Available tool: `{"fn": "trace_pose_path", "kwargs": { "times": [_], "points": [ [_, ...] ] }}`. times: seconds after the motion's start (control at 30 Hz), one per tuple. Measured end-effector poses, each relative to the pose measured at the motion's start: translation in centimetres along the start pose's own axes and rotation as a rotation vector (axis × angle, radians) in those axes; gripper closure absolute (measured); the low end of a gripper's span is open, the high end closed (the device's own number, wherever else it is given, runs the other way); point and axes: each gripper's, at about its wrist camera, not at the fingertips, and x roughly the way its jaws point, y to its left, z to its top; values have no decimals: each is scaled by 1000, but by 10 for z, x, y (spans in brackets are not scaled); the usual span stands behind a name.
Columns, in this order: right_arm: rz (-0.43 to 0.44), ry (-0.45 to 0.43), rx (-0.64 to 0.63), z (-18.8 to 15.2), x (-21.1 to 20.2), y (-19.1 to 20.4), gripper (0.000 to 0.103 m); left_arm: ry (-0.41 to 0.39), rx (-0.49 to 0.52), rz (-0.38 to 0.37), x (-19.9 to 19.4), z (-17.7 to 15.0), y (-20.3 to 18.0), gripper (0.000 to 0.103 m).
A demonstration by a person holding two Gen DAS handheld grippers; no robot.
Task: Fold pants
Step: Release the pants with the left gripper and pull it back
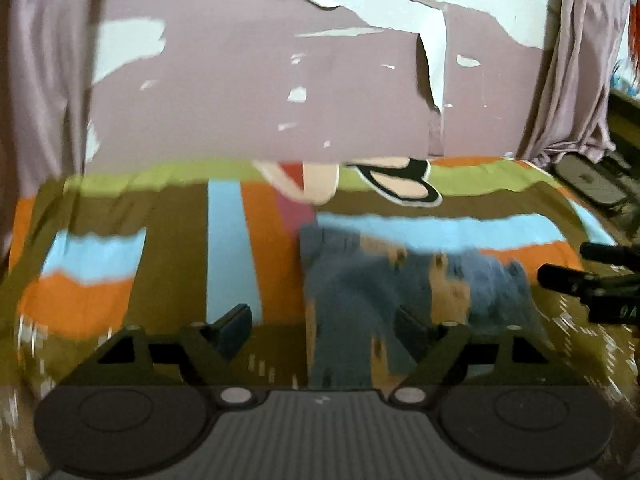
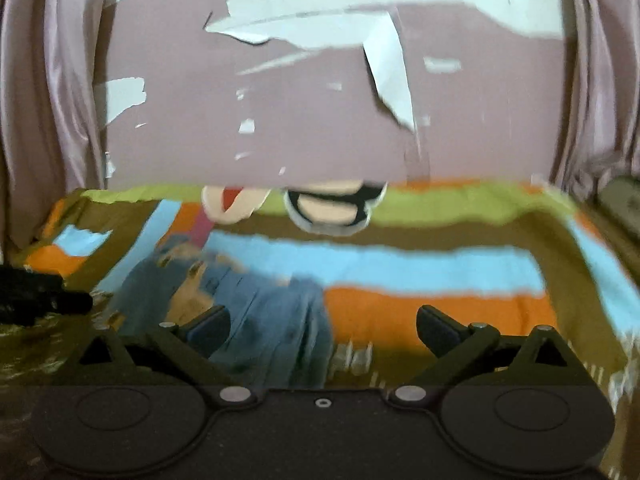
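Blue denim pants with tan patches lie bunched on a striped bedspread. My left gripper stands open above their near edge; its right finger is over the denim and its left finger over the bedspread, with nothing pinched. In the right wrist view the pants lie to the lower left. My right gripper is open wide, its left finger over the denim and its right finger over an orange stripe. Each gripper shows at the edge of the other's view: the right gripper and the left gripper. Both views are blurred.
The bedspread has blue, orange, olive and green stripes and a cartoon figure print at the far edge. Behind it stands a mauve wall with peeling paint, with curtains at both sides. A dark object lies beyond the bed's right corner.
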Motion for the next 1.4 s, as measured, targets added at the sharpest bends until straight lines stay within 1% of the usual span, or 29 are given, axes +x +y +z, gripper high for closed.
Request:
{"fn": "trace_pose_path", "kwargs": {
  "times": [0.03, 0.1, 0.17, 0.2, 0.27, 0.33, 0.4, 0.47, 0.53, 0.6, 0.7, 0.8, 0.83, 0.87, 0.9, 0.93, 1.0, 1.07, 1.13, 1.2, 1.3, 1.4],
  "points": [
    [-10, -4, -11, 3, 10, 1, 4, -12, 45, 12, 11, 9, -8, 20],
    [11, -1, -9, 4, 26, 0, 5, -22, 132, 50, 34, 19, -19, 20],
    [30, 5, -29, 1, 40, -1, 6, -7, 179, 65, 55, 24, -23, 21],
    [24, 10, -45, -2, 45, -1, 7, 3, 180, 65, 65, 25, -20, 21],
    [-16, 46, -55, -13, 58, -5, 8, 31, 165, 88, 81, 24, -14, 21],
    [-17, 77, -27, -20, 63, -13, 8, 53, 143, 82, 94, 19, -6, 21],
    [-8, 74, 8, -20, 64, -20, 7, 52, 106, 71, 99, 16, 3, 20],
    [-5, 57, 14, -19, 59, -19, 7, 45, 27, 28, 95, 18, 14, 19],
    [-7, 29, -4, -17, 48, -14, 7, 30, -57, 12, 83, 17, 26, 20],
    [13, 1, 0, -15, 33, -11, 7, 17, -94, 0, 67, 14, 32, 19],
    [69, 13, 33, -17, 8, -4, 5, 24, -85, -21, 41, 2, 31, 14],
    [104, 86, 1, -23, -5, 10, 5, 67, -38, -52, 23, -15, 21, 13],
    [107, 105, -12, -25, -6, 15, 5, 87, -8, -51, 20, -21, 17, 13],
    [101, 133, -35, -27, -5, 20, 5, 106, 24, -33, 19, -25, 13, 13],
    [87, 155, -56, -31, -4, 23, 5, 122, 60, -3, 20, -30, 8, 13],
    [60, 189, -79, -33, 0, 26, 5, 129, 72, 9, 21, -33, 7, 13],
    [26, 258, -82, -39, 11, 25, 5, 141, 45, 8, 20, -38, 11, 12],
    [42, 291, -35, -41, 16, 19, 5, 146, 7, -3, 20, -38, 16, 11],
    [54, 280, 1, -41, 14, 13, 5, 150, -11, -12, 19, -39, 20, 10],
    [62, 245, 21, -38, 7, 10, 5, 146, -16, -13, 14, -39, 21, 9],
    [90, 200, 69, -36, -3, 6, 1, 143, -2, -2, 10, -38, 20, 6],
    [102, 167, 95, -32, -7, 2, 1, 142, 12, 8, 5, -37, 19, 4]
  ]
}}
